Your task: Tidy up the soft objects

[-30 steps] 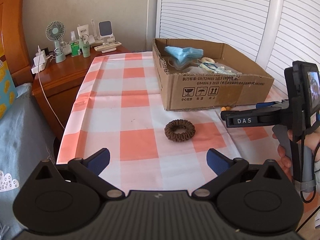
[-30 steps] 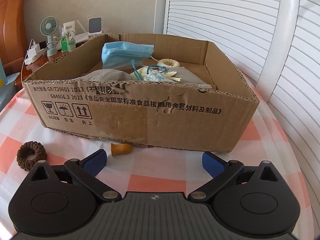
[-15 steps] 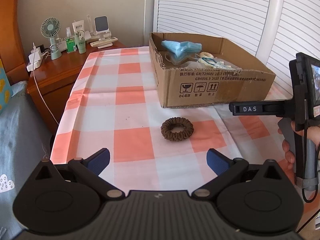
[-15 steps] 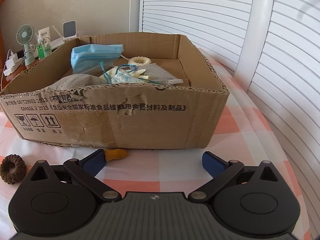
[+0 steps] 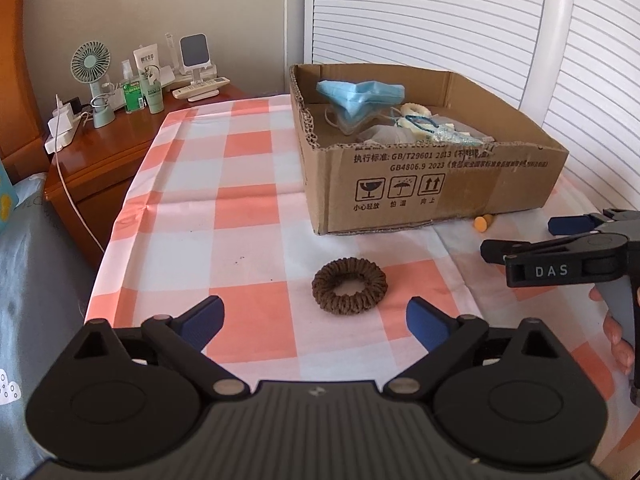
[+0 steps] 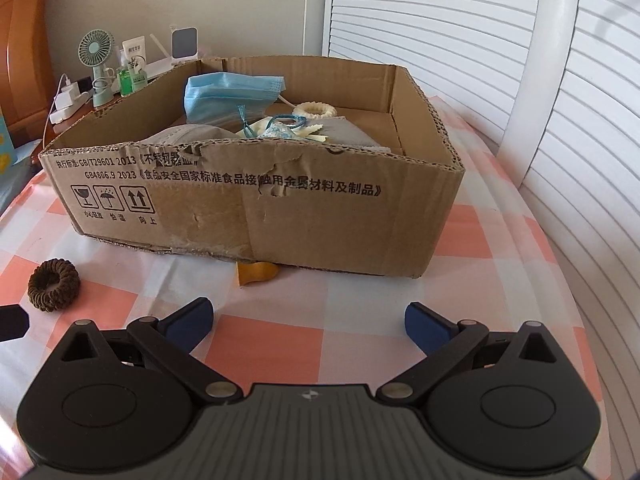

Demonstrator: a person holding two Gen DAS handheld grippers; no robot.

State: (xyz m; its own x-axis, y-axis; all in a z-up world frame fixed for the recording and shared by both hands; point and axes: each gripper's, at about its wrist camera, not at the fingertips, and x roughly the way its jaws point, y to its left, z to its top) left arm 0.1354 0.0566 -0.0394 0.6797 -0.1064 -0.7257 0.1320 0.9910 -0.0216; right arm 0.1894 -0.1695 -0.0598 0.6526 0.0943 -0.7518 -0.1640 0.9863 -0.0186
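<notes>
A brown hair scrunchie (image 5: 349, 286) lies on the checked cloth, just ahead of my open, empty left gripper (image 5: 316, 322); it also shows in the right wrist view (image 6: 54, 284). A cardboard box (image 5: 440, 176) (image 6: 256, 216) holds blue face masks (image 5: 358, 94) (image 6: 232, 94), a cream scrunchie (image 6: 315, 111), grey cloth and other soft items. A small orange piece (image 6: 258, 271) (image 5: 482, 223) lies at the box's front edge. My right gripper (image 6: 308, 324) is open and empty, short of the box and the orange piece.
The checked cloth (image 5: 248, 208) covers the table. A wooden nightstand (image 5: 108, 156) at the left back carries a fan (image 5: 92, 80), bottles and chargers. White slatted doors (image 5: 440, 20) stand behind the box. The right hand-held gripper (image 5: 568, 264) shows at the right edge.
My left gripper has moved closer to the brown scrunchie. My right gripper has shifted, and the box now sits more to the left in its view.
</notes>
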